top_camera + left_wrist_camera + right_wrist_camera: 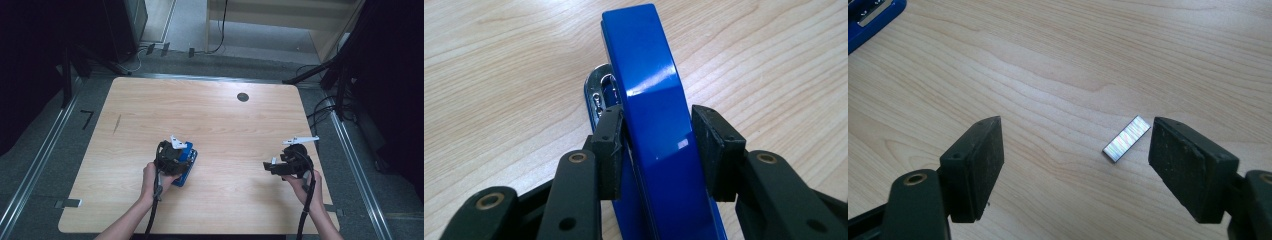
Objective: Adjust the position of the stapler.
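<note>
While the left gripper (658, 150) straddles the stapler (654, 115), staples (1126, 139) lie between right jaws.

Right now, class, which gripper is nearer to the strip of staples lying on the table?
Right. The right gripper stands open around the strip of staples, which lies between its jaws near one pad. The left gripper is across the table, its jaws astride the blue stapler.

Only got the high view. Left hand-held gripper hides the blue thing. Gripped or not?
Observer: It's a stapler. In the left gripper view, the left hand-held gripper has both pads against its sides, so it looks gripped.
Operator: Anything at the right one?
Observer: A staple strip lies flat on the table between the open jaws of the right hand-held gripper, close to one pad.
</note>
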`<control>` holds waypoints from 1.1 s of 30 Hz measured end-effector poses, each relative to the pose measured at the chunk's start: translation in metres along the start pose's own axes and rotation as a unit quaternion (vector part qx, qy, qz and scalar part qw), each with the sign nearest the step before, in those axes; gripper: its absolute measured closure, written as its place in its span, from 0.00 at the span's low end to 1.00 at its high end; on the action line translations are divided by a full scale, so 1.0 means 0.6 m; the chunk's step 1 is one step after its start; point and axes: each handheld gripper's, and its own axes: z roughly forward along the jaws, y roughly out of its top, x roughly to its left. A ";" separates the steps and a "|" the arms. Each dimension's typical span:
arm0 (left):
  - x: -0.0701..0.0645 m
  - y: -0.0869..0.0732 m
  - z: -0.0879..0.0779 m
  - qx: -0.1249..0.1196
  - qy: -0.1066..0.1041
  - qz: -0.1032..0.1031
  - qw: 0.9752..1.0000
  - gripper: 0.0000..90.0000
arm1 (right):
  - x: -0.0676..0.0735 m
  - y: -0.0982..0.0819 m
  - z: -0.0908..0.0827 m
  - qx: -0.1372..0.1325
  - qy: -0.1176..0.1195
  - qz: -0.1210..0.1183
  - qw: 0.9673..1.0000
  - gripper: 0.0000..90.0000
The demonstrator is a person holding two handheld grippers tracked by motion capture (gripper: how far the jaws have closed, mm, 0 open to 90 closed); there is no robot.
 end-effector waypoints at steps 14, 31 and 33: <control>-0.007 0.001 0.001 0.002 -0.065 0.077 0.995 0.71 | 0.001 0.001 0.003 0.008 0.003 -0.010 1.000 0.26; -0.006 0.005 -0.005 0.025 -0.122 0.128 0.984 0.74 | 0.003 -0.001 0.008 0.024 0.009 -0.024 0.999 0.16; -0.006 0.006 -0.004 0.029 -0.121 0.128 0.984 0.74 | 0.003 -0.001 0.009 0.024 0.012 -0.025 0.999 0.15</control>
